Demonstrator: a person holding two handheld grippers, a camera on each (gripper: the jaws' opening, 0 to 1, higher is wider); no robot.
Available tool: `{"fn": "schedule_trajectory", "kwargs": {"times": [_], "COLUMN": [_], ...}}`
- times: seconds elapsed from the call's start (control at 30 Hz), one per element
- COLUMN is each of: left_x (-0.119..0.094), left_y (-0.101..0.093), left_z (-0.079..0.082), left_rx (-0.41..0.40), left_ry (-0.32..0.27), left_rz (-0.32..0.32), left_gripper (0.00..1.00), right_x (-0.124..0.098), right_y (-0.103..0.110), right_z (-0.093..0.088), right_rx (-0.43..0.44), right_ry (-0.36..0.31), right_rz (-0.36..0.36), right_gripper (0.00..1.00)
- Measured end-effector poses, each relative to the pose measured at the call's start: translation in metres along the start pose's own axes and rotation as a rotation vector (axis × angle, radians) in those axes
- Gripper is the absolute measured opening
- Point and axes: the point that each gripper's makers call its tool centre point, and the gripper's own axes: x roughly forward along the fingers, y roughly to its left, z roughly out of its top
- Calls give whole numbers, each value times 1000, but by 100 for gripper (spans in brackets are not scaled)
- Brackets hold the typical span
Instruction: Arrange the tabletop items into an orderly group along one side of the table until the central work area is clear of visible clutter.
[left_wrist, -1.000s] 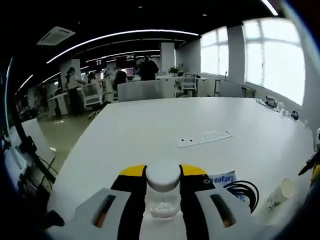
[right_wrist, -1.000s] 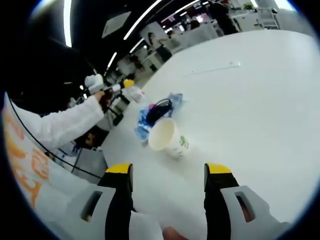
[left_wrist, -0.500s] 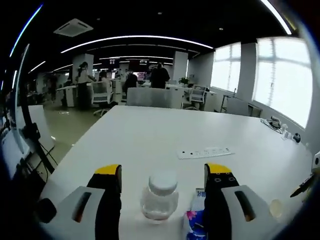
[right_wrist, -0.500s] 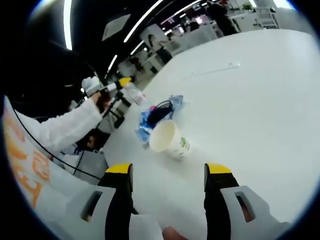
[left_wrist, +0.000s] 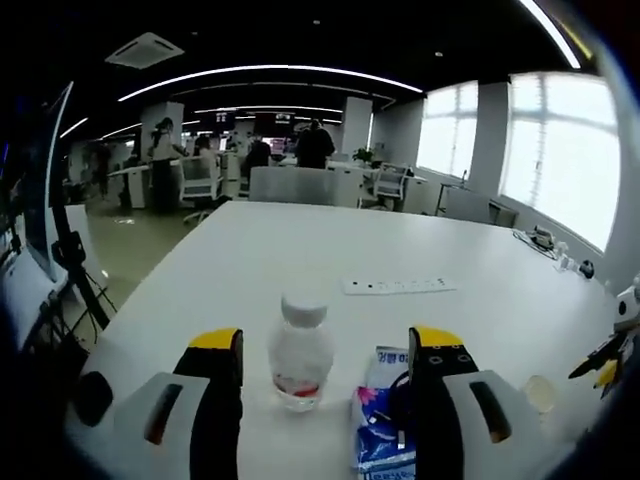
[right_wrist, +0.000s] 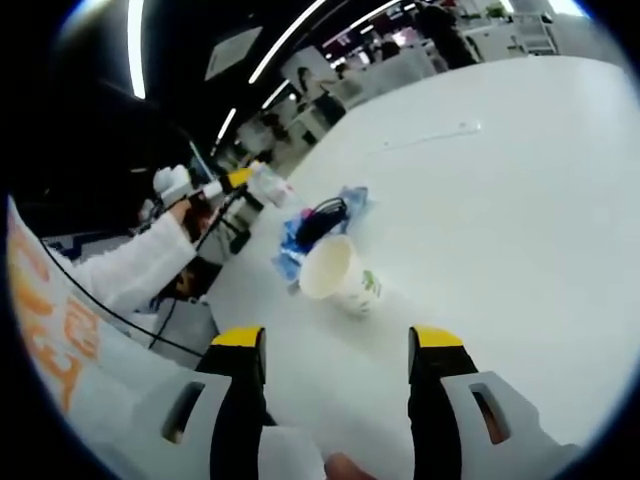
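White table (left_wrist: 300, 250) is seen in the left gripper view; a clear bottle (left_wrist: 300, 352) stands upright on it between the wide-apart left tongs (left_wrist: 325, 365), untouched; a blue packet (left_wrist: 385, 425) lies just beside it; a power strip (left_wrist: 398, 286) lies farther off; in the right gripper view, a paper cup (right_wrist: 338, 275) lies tipped ahead of the wide, empty right tongs (right_wrist: 338, 350).

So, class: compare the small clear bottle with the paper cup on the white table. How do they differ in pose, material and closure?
The bottle stands upright; the paper cup lies on its side. The bottle is see-through plastic; the cup is opaque, pale paper with a green mark. The bottle has a white cap on; the cup's mouth is open. Both rest on the white table, beside the blue packet.
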Motion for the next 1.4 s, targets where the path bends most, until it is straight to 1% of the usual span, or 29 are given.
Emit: {"fn": "schedule_trajectory", "kwargs": {"times": [0.1,0.3,0.37,0.43,0.53,0.67,0.77,1.0,1.17,1.3,1.37,1.4], "left_x": [-8,-28,-32,-34,-41,-47,-47,-45,-42,-40,-38,-36], "left_y": [-5,-4,-4,-2,-3,-3,-2,-1,-7,-19,-27,-32], "left_z": [-7,-20,-25,-33,-44,-51,-51,-42,-42,-49,-57,-64], "left_rx": [6,-8,-15,-21,-23,-44,-50,-48,-54,-79,-90,-97], "left_ry": [7,8,9,19,40,46,49,36,37,54,70,91], "left_rz": [-5,15,17,17,19,26,30,37,27,10,-7,-24], "left_gripper": [69,70,71,71,71,71,70,68,66,62,60,60], "right_x": [1,3,4,4,6,7,8,7,4,3,3,3], "right_y": [1,3,3,4,5,6,6,2,1,0,0,1], "right_z": [-1,-1,-2,-3,-5,-3,-3,-5,-2,-3,-3,-3], "right_rx": [-2,-2,-3,-4,4,9,8,9,17,16,16,15], "right_ry": [7,13,17,21,26,22,23,24,10,9,11,11], "right_rz": [3,10,12,14,22,27,29,23,14,12,10,9], "right_gripper": [56,56,56,56,56,55,55,55,55,55,55,55]}}
